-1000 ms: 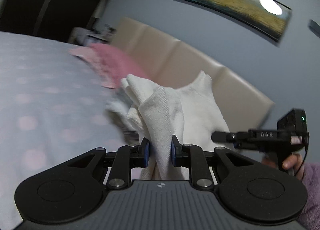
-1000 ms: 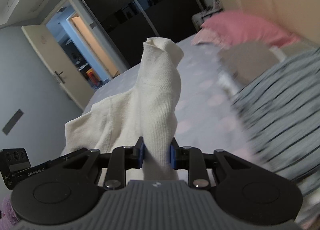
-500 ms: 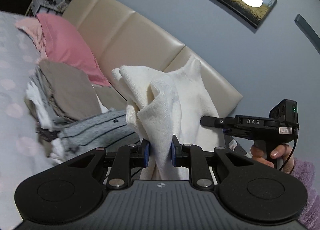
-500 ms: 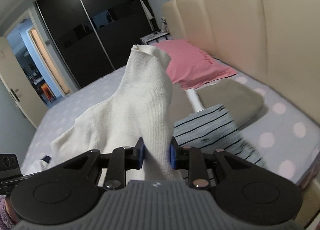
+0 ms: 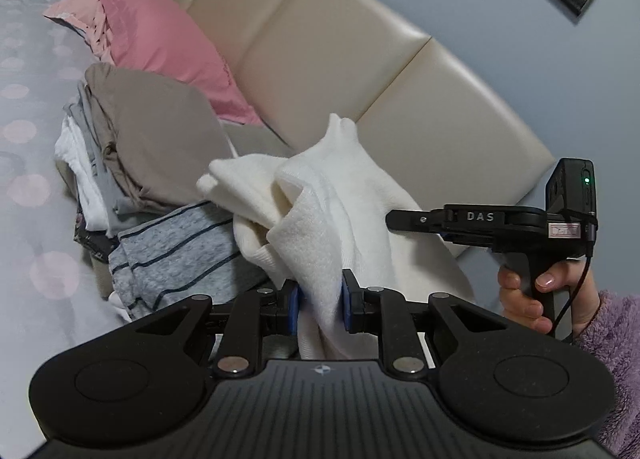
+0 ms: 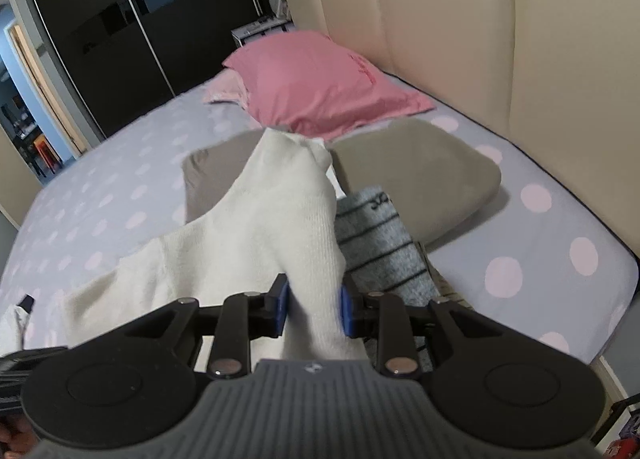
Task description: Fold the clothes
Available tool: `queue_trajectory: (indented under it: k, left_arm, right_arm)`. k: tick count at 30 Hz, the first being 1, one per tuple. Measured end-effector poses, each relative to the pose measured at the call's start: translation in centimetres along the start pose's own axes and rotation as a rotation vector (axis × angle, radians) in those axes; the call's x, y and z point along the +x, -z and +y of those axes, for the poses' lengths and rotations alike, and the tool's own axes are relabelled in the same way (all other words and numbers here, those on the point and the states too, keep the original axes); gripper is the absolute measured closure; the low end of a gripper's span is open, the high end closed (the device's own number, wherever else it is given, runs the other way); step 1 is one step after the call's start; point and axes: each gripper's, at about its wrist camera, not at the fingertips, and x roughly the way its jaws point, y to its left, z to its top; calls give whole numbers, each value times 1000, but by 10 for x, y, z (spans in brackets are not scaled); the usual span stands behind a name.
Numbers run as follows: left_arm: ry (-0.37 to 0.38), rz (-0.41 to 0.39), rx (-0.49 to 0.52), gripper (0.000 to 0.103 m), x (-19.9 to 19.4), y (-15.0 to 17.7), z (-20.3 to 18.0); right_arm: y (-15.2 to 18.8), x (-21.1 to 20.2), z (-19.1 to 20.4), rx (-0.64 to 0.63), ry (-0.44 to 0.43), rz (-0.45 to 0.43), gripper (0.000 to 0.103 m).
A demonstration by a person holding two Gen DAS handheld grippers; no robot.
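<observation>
While the polka-dot bed [image 5: 28, 163] fills the left of the left wrist view, a stack of folded clothes [image 5: 132, 151] sits on it, topped by a taupe piece, with a grey striped garment [image 5: 176, 255] lying against its near side. Behind the stack a pink pillow [image 5: 160, 43] leans toward the cream headboard [image 5: 340, 59]. At centre, the left gripper [image 5: 319, 307] has its jaws clenched on a bunched fold of the cream knit garment [image 5: 320, 211], which rises in front of the striped piece. Farther right, the right gripper [image 5: 404, 218] reaches into the same cloth from the side, held by the right hand [image 5: 532, 295] in a fuzzy purple sleeve.

In the right wrist view, the cream knit garment [image 6: 256, 243] trails away to the left over the dotted bed [image 6: 560, 243]. The right gripper [image 6: 313, 311] has its jaws clamped on a thick fold of it. Just right of that fold lies the grey striped garment [image 6: 380, 243], then a taupe folded piece [image 6: 416, 175], with the pink pillow [image 6: 320, 79] beyond and the headboard [image 6: 500, 39] at far right.
</observation>
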Motion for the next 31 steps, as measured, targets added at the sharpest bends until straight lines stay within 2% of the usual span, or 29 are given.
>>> queue_trajectory:
  k: [2,6,9,11,15,18,22,25,28,31]
  left_arm:
    - [-6,8,22,82,-1,-1,1]
    - [-31,14,76,76,-11,-3,-6]
    - [-94,-34,158,74,-26,-5,-15]
    - [-148,-96,238,74,-39,-5,-26]
    - [-122,-142,316,74,-46,-16,-46]
    - [-107,-88,342,74,-27,-20,-56]
    - [-137,-12,371,74,10,-14,-55]
    - [-144,33,324,75,28,-15,-35]
    - [-149,76,268,81,45,-16,-14]
    - [-126,94,213,83,53,-20,7]
  right_arm:
    - [1,6,0,7,19,-12,68]
    - [3,-7,0,22,86,-85,59]
    - [6,-25,3,19,92,-114,59]
    - [9,-37,4,16,92,-130,60]
    - [17,-40,17,-20,70,-115,59]
    - [18,-25,30,-53,71,-82,58]
    - [16,5,41,-89,92,-29,58]
    - [13,29,43,-107,97,3,55]
    - [12,51,39,-105,85,25,53]
    - [10,68,28,-65,58,42,53]
